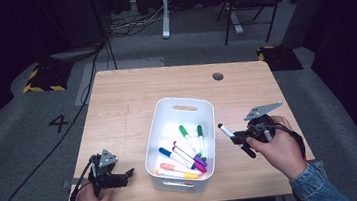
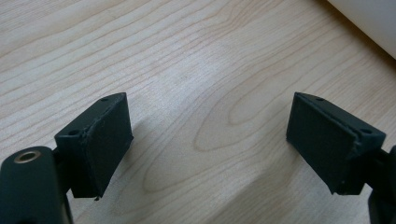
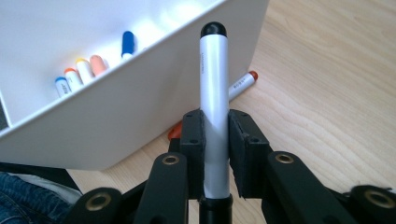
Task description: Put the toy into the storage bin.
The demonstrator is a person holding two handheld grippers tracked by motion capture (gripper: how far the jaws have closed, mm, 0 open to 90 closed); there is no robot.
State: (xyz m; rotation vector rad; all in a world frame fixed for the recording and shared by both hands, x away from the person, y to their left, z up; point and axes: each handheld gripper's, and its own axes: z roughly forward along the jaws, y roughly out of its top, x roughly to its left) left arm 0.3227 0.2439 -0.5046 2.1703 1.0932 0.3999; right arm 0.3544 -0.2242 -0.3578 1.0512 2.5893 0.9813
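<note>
The right gripper (image 3: pixel 215 140) pinches a black-capped marker (image 3: pixel 214 93) just beside the white bin (image 1: pixel 168 116), above the table (image 1: pixel 116 102). An orange marker (image 3: pixel 240 85) lies beside the bin. The left gripper (image 2: pixel 210 140) is spread, empty, over bare wood.

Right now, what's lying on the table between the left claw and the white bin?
Nothing: in the high view, only bare table separates the open left claw from the white bin. The left gripper view shows plain wood, with the bin's corner at upper right.
</note>
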